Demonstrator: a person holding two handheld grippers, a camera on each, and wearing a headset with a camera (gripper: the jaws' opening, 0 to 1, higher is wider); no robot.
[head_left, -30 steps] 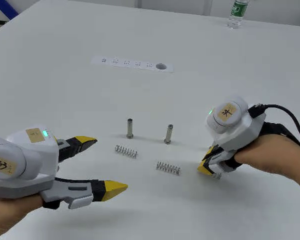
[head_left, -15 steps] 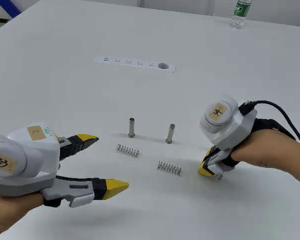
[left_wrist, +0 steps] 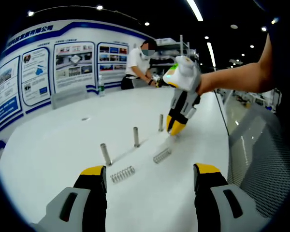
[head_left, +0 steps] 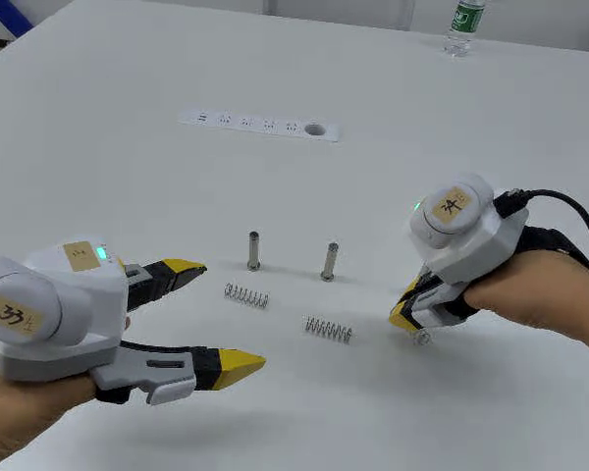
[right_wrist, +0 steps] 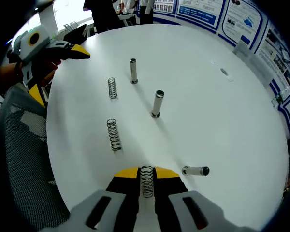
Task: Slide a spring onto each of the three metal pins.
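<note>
Two metal pins (head_left: 254,250) (head_left: 330,261) stand upright mid-table. A third pin (right_wrist: 195,170) shows just right of my right gripper's jaws. Two loose springs (head_left: 246,295) (head_left: 329,330) lie flat in front of the pins. My right gripper (head_left: 404,316) is shut on a third spring (right_wrist: 146,180), whose end pokes out below the tips (head_left: 422,337), close above the table. My left gripper (head_left: 216,314) hovers open at the lower left with nothing between its jaws. In its own view the left gripper (left_wrist: 150,176) faces the nearest spring (left_wrist: 123,174) and all three pins.
A white power strip (head_left: 260,126) lies farther back on the white table (head_left: 128,177). A water bottle (head_left: 463,25) stands at the far edge. A black cable (head_left: 569,211) trails from the right gripper. A person (left_wrist: 142,65) stands at the table's far end.
My right gripper has risen slightly with the spring in it. My left gripper has edged a little forward, still open. Pins and loose springs have not moved.
</note>
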